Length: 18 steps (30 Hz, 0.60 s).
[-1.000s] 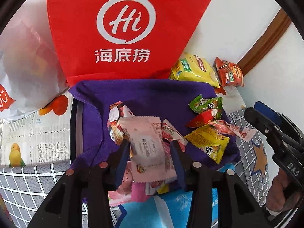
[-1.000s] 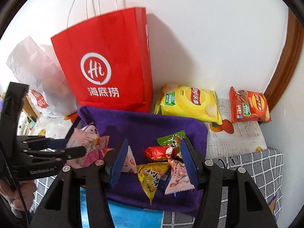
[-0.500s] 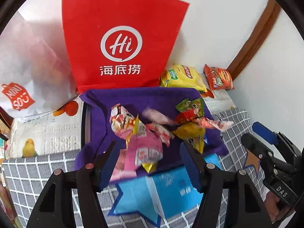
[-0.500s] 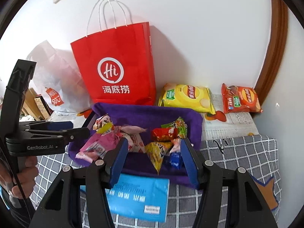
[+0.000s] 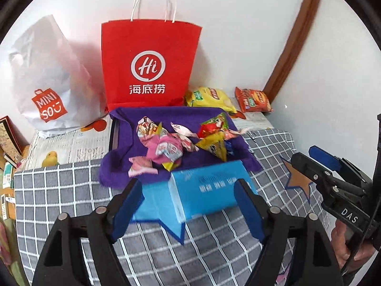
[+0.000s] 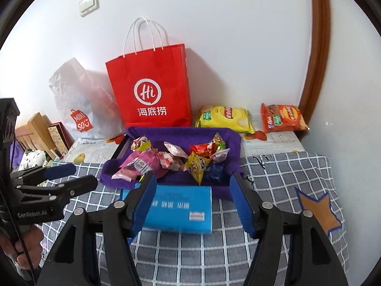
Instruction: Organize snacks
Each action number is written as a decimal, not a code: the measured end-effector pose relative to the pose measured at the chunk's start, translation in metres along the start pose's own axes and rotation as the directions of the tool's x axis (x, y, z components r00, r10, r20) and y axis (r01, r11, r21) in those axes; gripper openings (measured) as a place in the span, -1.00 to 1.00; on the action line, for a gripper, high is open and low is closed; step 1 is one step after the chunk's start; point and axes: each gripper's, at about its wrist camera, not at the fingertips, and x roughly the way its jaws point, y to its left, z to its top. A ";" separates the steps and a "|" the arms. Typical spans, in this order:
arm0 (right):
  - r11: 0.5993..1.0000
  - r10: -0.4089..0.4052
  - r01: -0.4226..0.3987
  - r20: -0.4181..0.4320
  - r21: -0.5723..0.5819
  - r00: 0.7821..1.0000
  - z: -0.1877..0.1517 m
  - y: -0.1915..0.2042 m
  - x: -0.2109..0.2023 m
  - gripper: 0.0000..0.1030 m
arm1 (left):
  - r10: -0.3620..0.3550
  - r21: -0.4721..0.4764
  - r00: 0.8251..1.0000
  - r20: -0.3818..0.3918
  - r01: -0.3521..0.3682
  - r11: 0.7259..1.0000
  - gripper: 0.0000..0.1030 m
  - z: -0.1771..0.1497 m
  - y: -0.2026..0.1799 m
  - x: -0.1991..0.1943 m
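A tray lined with purple cloth (image 5: 123, 128) (image 6: 181, 132) holds several small snack packets (image 5: 166, 147) (image 6: 152, 162), pink ones on the left, red, green and yellow ones on the right. A blue tissue pack (image 5: 209, 188) (image 6: 181, 205) lies on the checked cloth just in front of it. My left gripper (image 5: 188, 190) hovers above and short of the blue pack, its jaws opening with nothing between them. My right gripper (image 6: 193, 183) hangs beside it over the same pack, jaws also opening and empty. Each gripper shows at the edge of the other's view.
A red paper bag (image 5: 147, 66) and a white plastic bag (image 5: 47, 83) stand against the wall behind the tray. A yellow chip bag (image 6: 223, 116) and an orange chip bag (image 6: 281, 116) lie at the back right. Boxes (image 6: 40, 133) crowd the left edge.
The left gripper let go of the pink packet, which now lies in the tray. Both grippers drew back and up from the tray, and their jaws spread wider.
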 end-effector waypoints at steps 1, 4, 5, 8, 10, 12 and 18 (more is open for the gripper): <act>1.000 -0.005 0.005 0.008 0.004 1.000 -0.004 -0.001 -0.006 0.33 | 0.000 0.004 1.000 0.011 0.000 1.000 0.55 -0.006 -0.003 -0.006; 1.000 -0.009 0.009 0.014 0.016 1.000 -0.017 -0.003 -0.021 0.34 | 0.006 0.017 0.999 0.048 -0.006 1.000 0.63 -0.021 -0.011 -0.025; 1.000 -0.008 0.008 0.011 0.026 1.000 -0.022 -0.004 -0.027 0.34 | 0.009 0.019 0.998 0.058 -0.010 1.000 0.67 -0.025 -0.013 -0.029; 0.999 -0.013 0.013 0.008 0.040 1.000 -0.036 -0.006 -0.040 0.39 | 0.009 0.018 0.996 0.089 -0.011 1.000 0.69 -0.040 -0.019 -0.046; 0.999 -0.027 0.026 0.022 0.039 0.999 -0.045 -0.005 -0.050 0.59 | 0.002 0.012 0.994 0.106 -0.004 1.000 0.70 -0.049 -0.022 -0.056; 0.999 -0.040 0.038 0.043 0.032 0.998 -0.055 -0.004 -0.060 0.75 | 0.007 0.005 0.993 0.122 -0.008 1.000 0.70 -0.058 -0.024 -0.063; 0.997 -0.079 0.077 0.072 0.025 0.994 -0.078 -0.005 -0.082 0.86 | 0.036 0.000 0.990 0.138 -0.036 0.999 0.71 -0.083 -0.031 -0.076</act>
